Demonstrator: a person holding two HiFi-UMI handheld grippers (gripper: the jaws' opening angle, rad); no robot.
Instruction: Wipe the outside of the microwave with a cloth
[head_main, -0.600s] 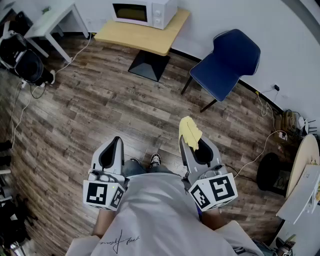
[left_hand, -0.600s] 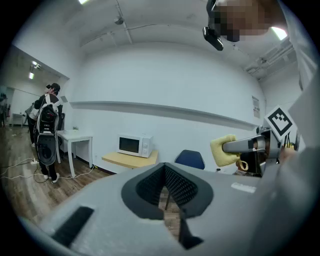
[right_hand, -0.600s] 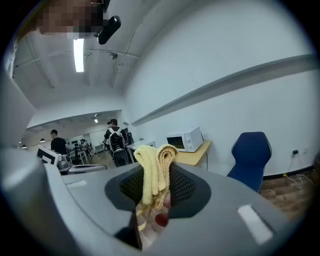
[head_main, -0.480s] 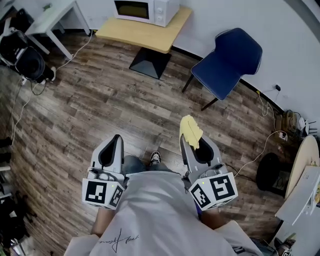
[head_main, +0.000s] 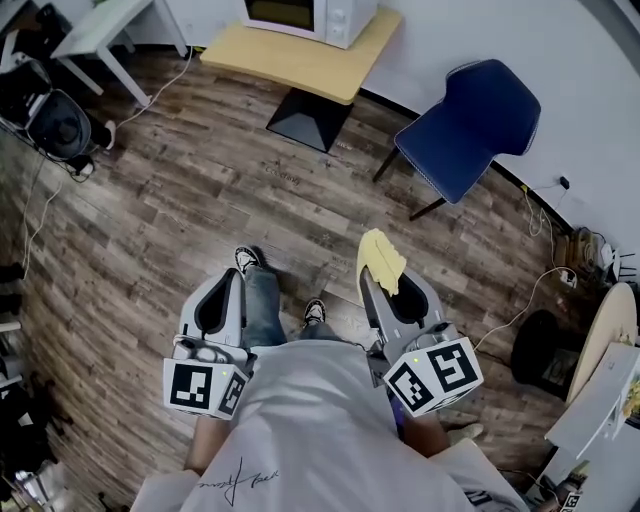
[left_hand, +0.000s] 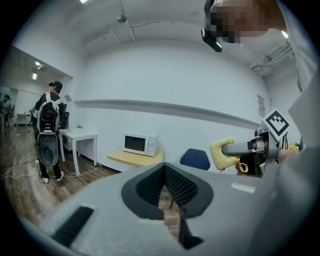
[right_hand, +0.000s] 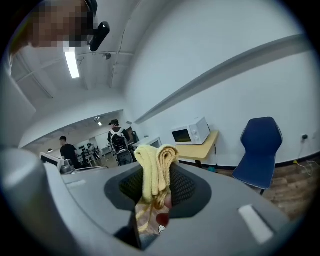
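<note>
A large room with a wood-plank floor (head_main: 200, 200) and white walls. The microwave (head_main: 310, 15) sits at the far end of a yellow table (head_main: 300, 65) against the wall, at 12 o'clock in the head view and well apart from the person. Its long axis runs along the wall and its door faces the room. A blue chair (head_main: 475, 120) stands at its 4 o'clock.

The cloth (head_main: 380, 262), yellow and folded, stands up out of the right gripper (right_hand: 155, 185), whose jaws are clamped on it. From those jaws the microwave lies at about 11 o'clock in the head view. The left gripper (left_hand: 165, 175) has its jaws together with nothing between them; from it the microwave lies at about 1 o'clock.

Both grippers look about equally far off. The cloth-bearing right one likely has to be carried straight ahead before any wiping.
</note>
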